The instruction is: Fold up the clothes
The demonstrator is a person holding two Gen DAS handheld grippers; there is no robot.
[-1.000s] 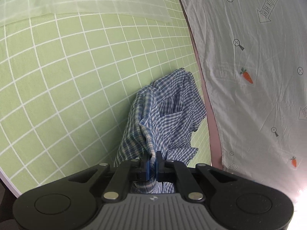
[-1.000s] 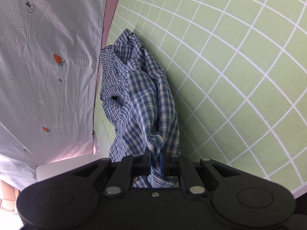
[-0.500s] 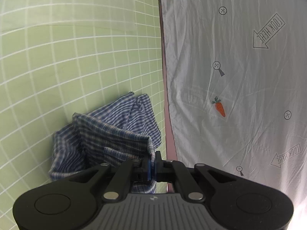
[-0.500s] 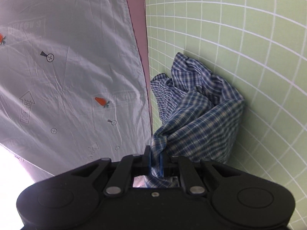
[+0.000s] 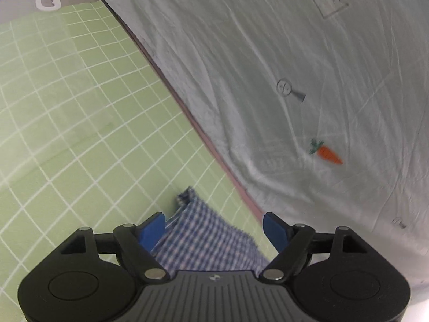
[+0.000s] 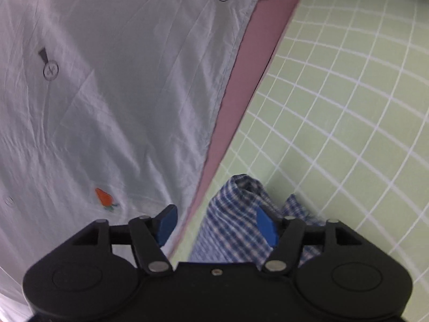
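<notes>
Left wrist view: the left gripper [image 5: 214, 226] hangs over the green grid mat [image 5: 80, 123] with its blue pads spread wide, holding nothing. The blue plaid shirt [image 5: 203, 236] lies on the mat directly under and between the fingers, its visible part tapering to a small bunched tip that points forward and slightly left, away from the gripper. Its long axis here appears to run along the fingers' line. To the right, past a pink strip, lies a white printed sheet [image 5: 308, 80] with a carrot motif.

Right wrist view: the right gripper [image 6: 217, 224] is also spread apart and empty. The shirt [image 6: 233, 214] sits beneath its right finger, offset right of the midline, with a rounded, rolled-looking end pointing forward toward the mat's [image 6: 348, 107] open area. The shirt lies near the mat's edge, by the pink strip, with the sheet [image 6: 107, 80] on the left.

Both grippers sit just above the cloth; the left one looks better centred over it. How much of the shirt is folded is hidden beneath the gripper bodies.
</notes>
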